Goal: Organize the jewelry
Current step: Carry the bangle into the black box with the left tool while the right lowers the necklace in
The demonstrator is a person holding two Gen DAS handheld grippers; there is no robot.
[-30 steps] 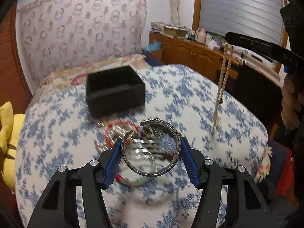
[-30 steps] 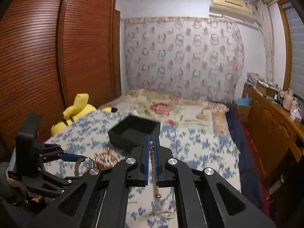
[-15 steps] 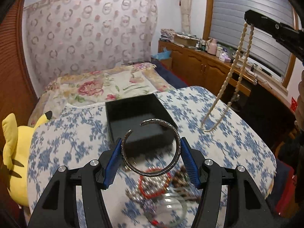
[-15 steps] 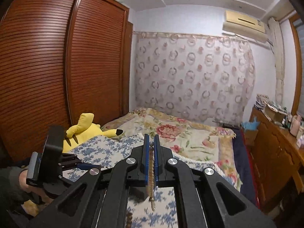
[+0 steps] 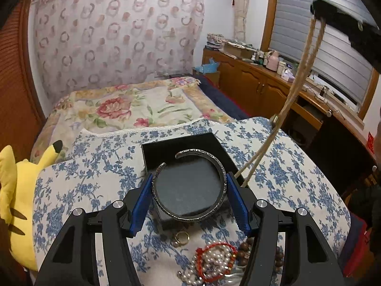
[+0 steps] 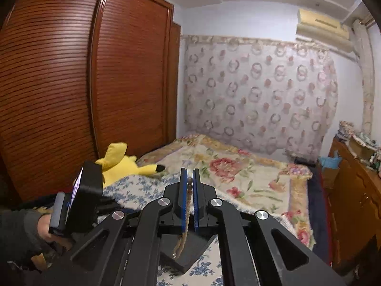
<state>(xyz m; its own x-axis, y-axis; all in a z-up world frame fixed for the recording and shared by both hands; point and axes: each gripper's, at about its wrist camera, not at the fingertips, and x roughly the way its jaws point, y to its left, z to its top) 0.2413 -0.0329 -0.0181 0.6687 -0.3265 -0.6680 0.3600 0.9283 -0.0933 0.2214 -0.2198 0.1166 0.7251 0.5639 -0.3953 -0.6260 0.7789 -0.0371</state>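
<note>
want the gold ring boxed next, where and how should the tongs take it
Probably the gold ring's band, pinched across its outer edges, coming straight down from above. It seems to lie nearly flat on the blue-flowered cloth, clear of the pearl and red bracelets beside it.

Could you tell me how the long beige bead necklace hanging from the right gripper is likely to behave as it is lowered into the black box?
The long beige bead necklace hangs slack from the right gripper, so it is probably floppy and apt to swing. It seems light. Its bottom already trails near the black box, so it will likely pool rather than stand.
</note>
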